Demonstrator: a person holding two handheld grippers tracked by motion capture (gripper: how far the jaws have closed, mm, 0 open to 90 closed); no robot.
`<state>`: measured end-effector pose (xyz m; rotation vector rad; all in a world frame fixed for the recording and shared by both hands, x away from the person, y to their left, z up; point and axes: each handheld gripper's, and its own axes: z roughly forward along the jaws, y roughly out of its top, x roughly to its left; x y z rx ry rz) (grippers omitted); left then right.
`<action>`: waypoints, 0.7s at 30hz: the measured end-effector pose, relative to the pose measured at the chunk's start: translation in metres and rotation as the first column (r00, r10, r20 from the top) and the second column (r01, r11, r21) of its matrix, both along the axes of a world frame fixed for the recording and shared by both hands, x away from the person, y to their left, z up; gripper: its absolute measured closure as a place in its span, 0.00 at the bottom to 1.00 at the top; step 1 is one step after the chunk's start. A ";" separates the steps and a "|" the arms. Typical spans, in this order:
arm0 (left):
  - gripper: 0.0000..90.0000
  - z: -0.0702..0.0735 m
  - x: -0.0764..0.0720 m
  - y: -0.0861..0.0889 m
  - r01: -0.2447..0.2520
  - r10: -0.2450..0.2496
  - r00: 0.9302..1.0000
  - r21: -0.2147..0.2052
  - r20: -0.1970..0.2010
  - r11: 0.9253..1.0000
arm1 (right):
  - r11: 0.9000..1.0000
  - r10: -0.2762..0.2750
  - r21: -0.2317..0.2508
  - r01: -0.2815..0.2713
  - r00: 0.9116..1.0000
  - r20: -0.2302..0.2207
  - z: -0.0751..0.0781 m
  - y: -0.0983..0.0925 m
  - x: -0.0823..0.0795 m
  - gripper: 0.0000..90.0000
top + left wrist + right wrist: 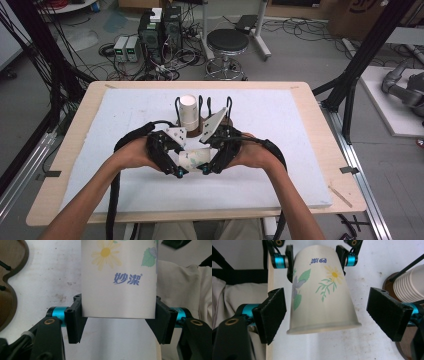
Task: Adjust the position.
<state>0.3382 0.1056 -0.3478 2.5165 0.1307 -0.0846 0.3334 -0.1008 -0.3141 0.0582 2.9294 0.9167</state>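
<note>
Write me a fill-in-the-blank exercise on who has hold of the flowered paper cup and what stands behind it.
1. The white paper cup printed with a yellow daisy is clamped near its base by the ____ gripper.
2. The right gripper has its jaws ____, its pads clear of the cup's sides.
3. The cup's rim points toward the ____ gripper.
4. Behind both grippers, the stack of plain white paper cups stands in a round brown ____ with black wire uprights.

Missing words: left; open; right; holder
</note>
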 end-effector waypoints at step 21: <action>0.41 -0.014 -0.003 0.036 -0.103 0.095 0.995 -0.268 -0.040 0.958 | 0.987 -0.048 0.151 0.052 0.998 -0.030 -0.003 -0.038 0.000 0.18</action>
